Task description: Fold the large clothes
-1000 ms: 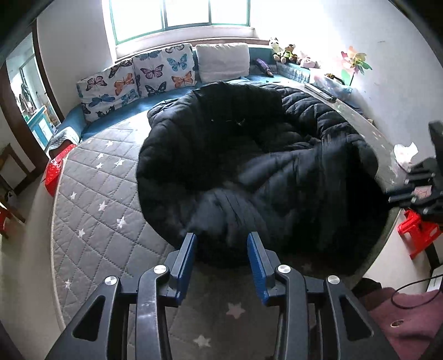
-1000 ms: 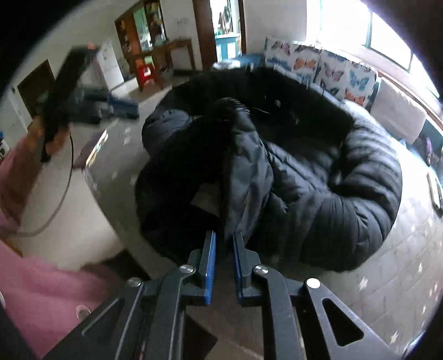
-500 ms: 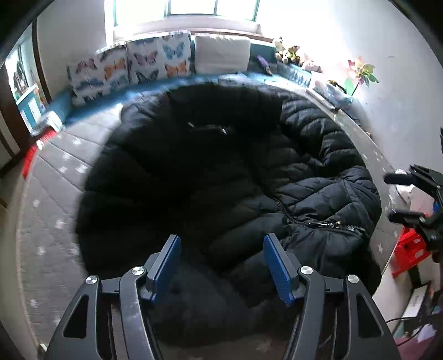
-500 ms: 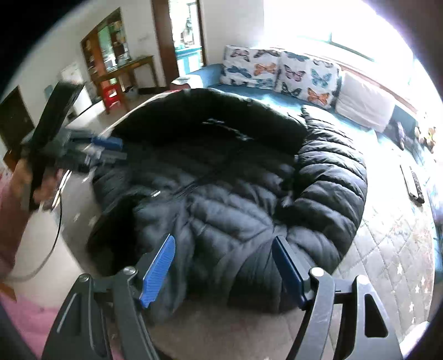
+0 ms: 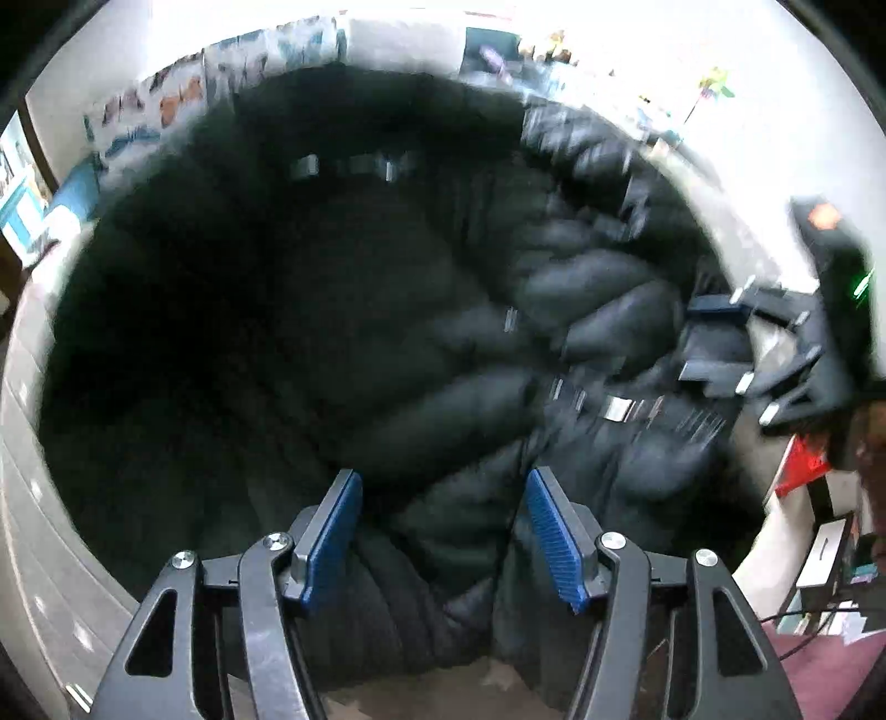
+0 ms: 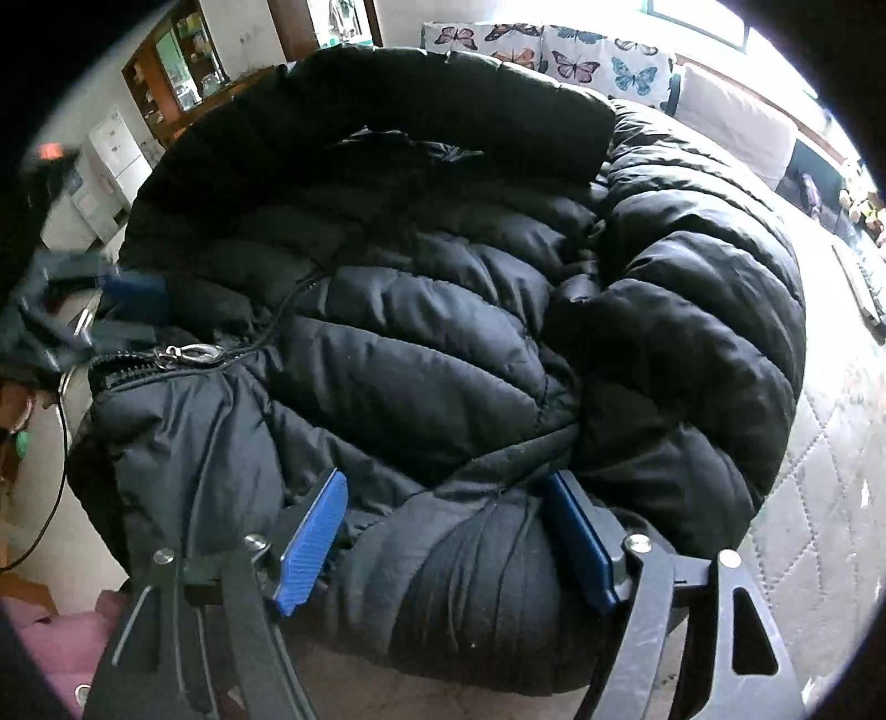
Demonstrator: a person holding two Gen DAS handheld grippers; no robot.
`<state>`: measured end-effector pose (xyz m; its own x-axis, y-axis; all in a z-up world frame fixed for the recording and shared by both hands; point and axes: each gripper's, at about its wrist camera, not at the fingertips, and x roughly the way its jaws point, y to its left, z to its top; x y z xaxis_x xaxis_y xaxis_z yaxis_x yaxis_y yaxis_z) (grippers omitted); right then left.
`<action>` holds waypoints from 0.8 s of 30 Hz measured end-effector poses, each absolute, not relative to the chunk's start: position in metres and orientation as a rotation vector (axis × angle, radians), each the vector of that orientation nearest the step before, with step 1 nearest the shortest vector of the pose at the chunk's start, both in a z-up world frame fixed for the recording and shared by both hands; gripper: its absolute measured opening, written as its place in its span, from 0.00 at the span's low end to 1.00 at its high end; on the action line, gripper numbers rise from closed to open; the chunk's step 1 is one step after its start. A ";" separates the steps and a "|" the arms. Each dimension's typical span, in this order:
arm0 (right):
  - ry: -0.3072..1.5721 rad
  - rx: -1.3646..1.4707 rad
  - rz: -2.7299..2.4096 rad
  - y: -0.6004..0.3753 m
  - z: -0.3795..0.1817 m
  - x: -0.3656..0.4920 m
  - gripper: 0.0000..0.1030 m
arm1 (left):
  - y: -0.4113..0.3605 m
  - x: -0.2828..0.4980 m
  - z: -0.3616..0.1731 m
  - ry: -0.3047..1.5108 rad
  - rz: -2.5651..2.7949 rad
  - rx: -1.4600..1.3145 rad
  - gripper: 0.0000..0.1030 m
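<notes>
Right now a black puffer jacket lies bunched on a grey quilted bed with small star marks, and it fills most of both wrist views. Its zipper pull rests near the jacket's left edge in the right wrist view, and the collar or hood part is heaped at the far side.

The right tongs stand spread wide, their jaws having just been opening. A padded roll of the jacket's near edge bulges up between the two blue pads; the fabric lies close to both of them, but nothing shows the pads pressing it, so the jacket is released there.

The left tongs are likewise spread apart, the jaws having opened within the last second. Black quilted folds sit between and below the blue pads, with a gap at each side, so nothing is gripped. This view is blurred.

Each tool shows in the other's camera: the right tongs at the right edge of the left wrist view, the left tongs at the left edge of the right wrist view, both just beside the jacket's near corner. Butterfly-print cushions line the far side of the bed.
</notes>
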<state>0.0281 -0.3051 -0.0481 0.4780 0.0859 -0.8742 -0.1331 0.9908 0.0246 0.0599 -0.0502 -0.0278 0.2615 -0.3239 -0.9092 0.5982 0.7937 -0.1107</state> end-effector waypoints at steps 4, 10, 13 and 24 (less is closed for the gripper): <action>1.074 -0.070 0.150 -0.302 -0.050 0.032 0.87 | -0.063 0.092 0.007 1.109 -0.658 0.242 0.64; 1.081 -0.086 0.159 -0.295 -0.052 0.041 0.91 | -0.101 0.165 0.008 1.167 -0.633 0.188 0.65; 1.095 -0.061 0.168 -0.297 -0.048 0.045 0.91 | -0.133 0.194 -0.003 1.169 -0.628 0.241 0.65; 1.015 -0.085 0.123 -0.340 0.021 0.102 0.91 | -0.099 0.279 0.015 0.978 -0.226 0.205 0.64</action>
